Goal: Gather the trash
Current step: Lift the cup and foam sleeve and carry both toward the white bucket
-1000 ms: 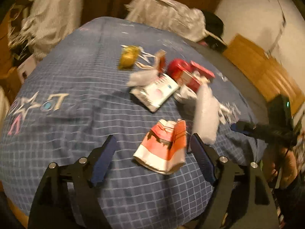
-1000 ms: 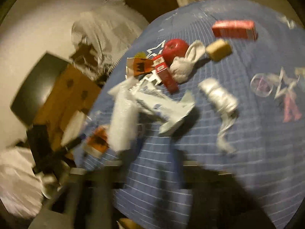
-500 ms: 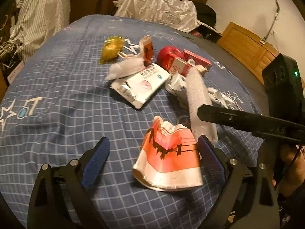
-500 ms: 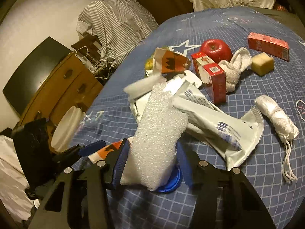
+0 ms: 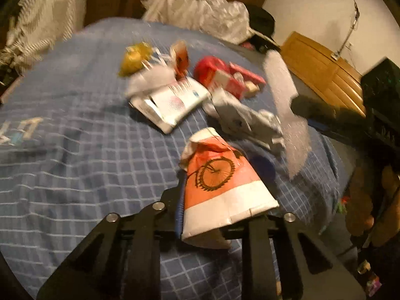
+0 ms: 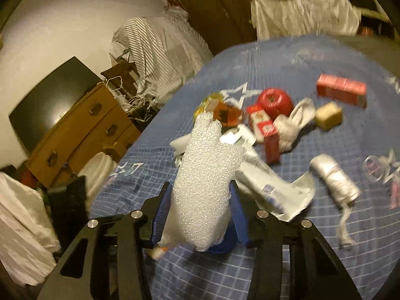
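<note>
My left gripper (image 5: pixel 220 200) is shut on a crushed orange-and-white paper cup (image 5: pixel 220 187) with a bicycle print, held above the blue checked bedspread (image 5: pixel 75 150). My right gripper (image 6: pixel 200 215) is shut on a white foam wrap sheet (image 6: pixel 207 182), which stands up between the jaws; the sheet also shows in the left wrist view (image 5: pixel 285 105). More trash lies mid-bed: a white printed pouch (image 5: pixel 172 102), a crumpled grey mailer bag (image 6: pixel 272 187), a small orange carton (image 6: pixel 227 113) and a yellow wrapper (image 5: pixel 133 57).
A red apple (image 6: pixel 275 100), red boxes (image 6: pixel 341 88), a white sock (image 6: pixel 295 122), a yellow sponge (image 6: pixel 327 115) and a rolled white cloth (image 6: pixel 335 180) lie on the bed. A blue lid (image 6: pixel 225 245) sits under the right gripper. A wooden dresser (image 6: pixel 82 135) stands beside the bed.
My left gripper closed on the paper cup and lifted it. My right gripper, holding the foam sheet, rose a little off the bed.
</note>
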Demonstrator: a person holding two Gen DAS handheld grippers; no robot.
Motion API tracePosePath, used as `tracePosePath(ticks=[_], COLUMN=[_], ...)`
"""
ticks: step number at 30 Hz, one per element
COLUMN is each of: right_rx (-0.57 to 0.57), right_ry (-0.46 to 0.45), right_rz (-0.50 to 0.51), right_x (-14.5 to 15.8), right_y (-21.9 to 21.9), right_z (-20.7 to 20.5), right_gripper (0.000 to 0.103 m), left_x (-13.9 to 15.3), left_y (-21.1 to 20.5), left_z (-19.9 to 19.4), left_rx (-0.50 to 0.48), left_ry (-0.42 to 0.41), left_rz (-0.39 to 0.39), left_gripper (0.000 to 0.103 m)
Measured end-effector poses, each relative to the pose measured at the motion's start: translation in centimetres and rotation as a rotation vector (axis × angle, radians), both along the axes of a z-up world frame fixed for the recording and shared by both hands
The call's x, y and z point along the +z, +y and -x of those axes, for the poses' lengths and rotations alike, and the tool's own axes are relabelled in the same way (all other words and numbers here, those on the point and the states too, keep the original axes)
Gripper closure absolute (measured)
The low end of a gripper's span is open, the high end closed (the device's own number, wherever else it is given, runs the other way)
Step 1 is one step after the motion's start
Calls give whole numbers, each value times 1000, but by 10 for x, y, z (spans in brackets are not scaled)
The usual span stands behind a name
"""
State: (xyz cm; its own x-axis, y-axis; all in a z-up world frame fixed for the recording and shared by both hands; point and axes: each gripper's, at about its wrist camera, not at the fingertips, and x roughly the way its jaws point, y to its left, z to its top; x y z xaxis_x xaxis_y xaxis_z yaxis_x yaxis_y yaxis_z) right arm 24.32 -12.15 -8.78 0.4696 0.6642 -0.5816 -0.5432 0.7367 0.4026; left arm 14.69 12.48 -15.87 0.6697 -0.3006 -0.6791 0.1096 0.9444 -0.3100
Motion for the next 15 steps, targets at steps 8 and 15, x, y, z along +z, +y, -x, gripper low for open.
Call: tracePosePath(ticks=[8, 15], right_rx=[-72, -194], right_ry=[-247, -428], right_rz=[92, 132], right_x=[43, 75], right_y=[-1, -19], right_z=[42, 91], right_gripper=[56, 56], left_x=[61, 101], left_y=[8, -27], left_z=[33, 53], left_rx=[177, 248], left_ry=[-188, -324], left_rz=[-79, -165], left_gripper=[85, 85])
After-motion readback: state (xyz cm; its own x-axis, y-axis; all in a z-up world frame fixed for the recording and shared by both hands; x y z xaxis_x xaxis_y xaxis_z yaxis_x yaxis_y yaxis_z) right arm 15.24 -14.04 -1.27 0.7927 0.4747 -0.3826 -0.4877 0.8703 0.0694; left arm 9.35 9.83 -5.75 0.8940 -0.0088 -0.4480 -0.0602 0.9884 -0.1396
